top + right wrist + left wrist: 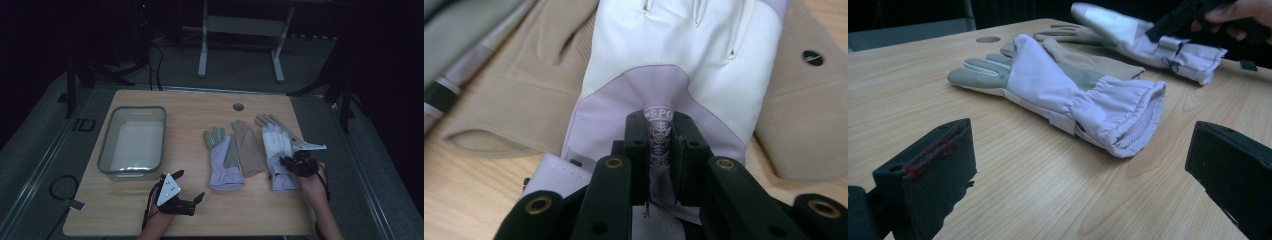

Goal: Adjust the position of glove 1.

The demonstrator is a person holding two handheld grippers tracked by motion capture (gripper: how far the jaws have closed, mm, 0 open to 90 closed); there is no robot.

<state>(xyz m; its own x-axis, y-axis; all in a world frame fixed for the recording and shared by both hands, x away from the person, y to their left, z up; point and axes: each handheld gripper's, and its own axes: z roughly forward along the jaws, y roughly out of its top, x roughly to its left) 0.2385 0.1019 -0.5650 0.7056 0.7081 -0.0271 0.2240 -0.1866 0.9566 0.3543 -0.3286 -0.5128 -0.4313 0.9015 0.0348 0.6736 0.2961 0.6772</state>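
Sitting empty, bin [133,142]; right tongs [659,142] pinching glove [674,60].

A light wooden table with rounded corners [200,215] carries everything, with a small round hole [238,107] near its far edge. On its left part sits a clear, rectangular plastic tub with a grey rim [106,150]. Right of centre lie three gloves side by side, fingers pointing away: a lavender and grey fabric glove with a gathered cuff [223,162], a plain tan glove [248,150] just beside it, and a white and lavender glove [276,145] at the right.
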